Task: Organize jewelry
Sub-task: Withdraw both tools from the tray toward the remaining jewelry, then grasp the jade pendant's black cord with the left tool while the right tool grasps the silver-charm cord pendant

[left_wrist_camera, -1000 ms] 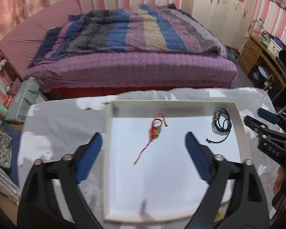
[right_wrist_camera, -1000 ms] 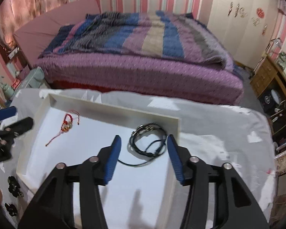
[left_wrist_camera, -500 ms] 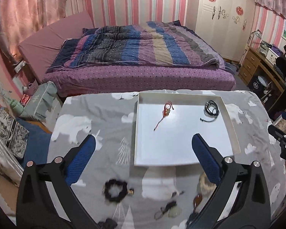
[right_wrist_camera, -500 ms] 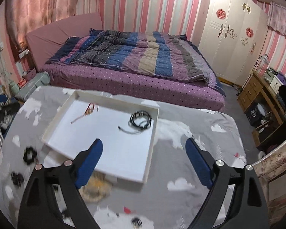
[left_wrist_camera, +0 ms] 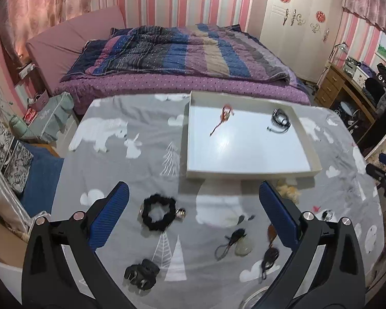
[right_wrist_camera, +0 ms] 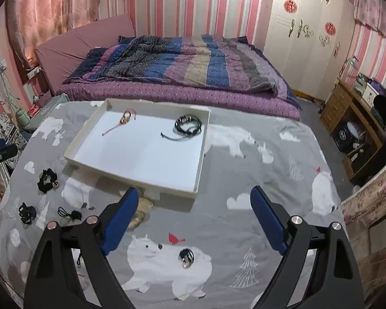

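A white tray (left_wrist_camera: 252,173) (right_wrist_camera: 131,172) lies on a grey bear-print cloth. In it are a red cord charm (left_wrist_camera: 223,117) (right_wrist_camera: 123,122) and a coiled black cord necklace (left_wrist_camera: 280,119) (right_wrist_camera: 187,126). On the cloth near me lie a black scrunchie (left_wrist_camera: 158,212) (right_wrist_camera: 46,179), a black hair claw (left_wrist_camera: 141,273), a black cord pendant (left_wrist_camera: 231,239) and a small dark ring piece (right_wrist_camera: 185,257). My left gripper (left_wrist_camera: 193,219) is open and empty above the cloth. My right gripper (right_wrist_camera: 194,217) is open and empty, below the tray's near edge.
A bed with a striped quilt (left_wrist_camera: 180,51) stands behind the table. A wooden desk (right_wrist_camera: 352,113) and white wardrobe (right_wrist_camera: 303,33) are at the right. A yellowish fuzzy item (left_wrist_camera: 288,190) sticks out under the tray's near edge. The cloth's right edge drops off (right_wrist_camera: 347,195).
Both grippers have pulled back and up from the tray. The right gripper opened wide after leaving the black cord necklace in the tray. The loose items on the cloth have come into view.
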Motion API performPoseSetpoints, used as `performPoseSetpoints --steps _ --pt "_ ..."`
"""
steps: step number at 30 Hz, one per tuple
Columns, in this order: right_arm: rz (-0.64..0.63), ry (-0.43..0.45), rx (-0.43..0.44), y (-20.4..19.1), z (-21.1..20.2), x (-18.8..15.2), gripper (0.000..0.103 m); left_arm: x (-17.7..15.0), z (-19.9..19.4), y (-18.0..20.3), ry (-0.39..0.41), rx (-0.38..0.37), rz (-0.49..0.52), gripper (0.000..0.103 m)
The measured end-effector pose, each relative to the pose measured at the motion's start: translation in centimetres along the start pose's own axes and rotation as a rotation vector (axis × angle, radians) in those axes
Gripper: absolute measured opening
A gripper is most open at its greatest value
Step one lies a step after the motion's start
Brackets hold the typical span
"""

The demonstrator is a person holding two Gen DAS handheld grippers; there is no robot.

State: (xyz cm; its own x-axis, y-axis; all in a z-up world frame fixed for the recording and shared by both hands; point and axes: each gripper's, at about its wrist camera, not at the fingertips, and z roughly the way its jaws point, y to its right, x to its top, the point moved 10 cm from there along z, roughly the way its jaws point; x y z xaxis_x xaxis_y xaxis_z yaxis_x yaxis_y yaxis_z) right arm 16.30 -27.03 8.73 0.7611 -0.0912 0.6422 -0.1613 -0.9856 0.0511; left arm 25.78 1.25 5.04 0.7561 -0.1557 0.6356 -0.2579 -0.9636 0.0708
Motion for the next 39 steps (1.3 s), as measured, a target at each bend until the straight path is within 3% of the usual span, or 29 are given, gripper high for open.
performPoseSetpoints --steps 4,15,26,35,39 --pt "0.021 -0.024 0.002 0.1 0.9 -1.6 0.089 -2.1 1.5 -0.8 -0.034 0.022 0.002 0.1" --pt "0.002 -0.077 -0.028 -0.8 3.3 -5.4 0.089 -6.6 4.6 -1.7 -0.116 -0.007 -0.04 0.1" --pt "-0.005 -0.16 -0.069 0.0 6.7 -10.0 0.089 -11.0 7.1 3.4 -0.185 -0.058 0.022 0.1" --pt "0.001 -0.21 -0.077 0.6 9.0 -12.6 0.088 -12.0 9.9 6.3 -0.227 -0.05 0.076 0.098" --pt "0.013 -0.221 -0.061 0.6 9.5 -12.8 0.087 -11.8 10.9 7.1 -0.243 -0.055 0.079 0.092"
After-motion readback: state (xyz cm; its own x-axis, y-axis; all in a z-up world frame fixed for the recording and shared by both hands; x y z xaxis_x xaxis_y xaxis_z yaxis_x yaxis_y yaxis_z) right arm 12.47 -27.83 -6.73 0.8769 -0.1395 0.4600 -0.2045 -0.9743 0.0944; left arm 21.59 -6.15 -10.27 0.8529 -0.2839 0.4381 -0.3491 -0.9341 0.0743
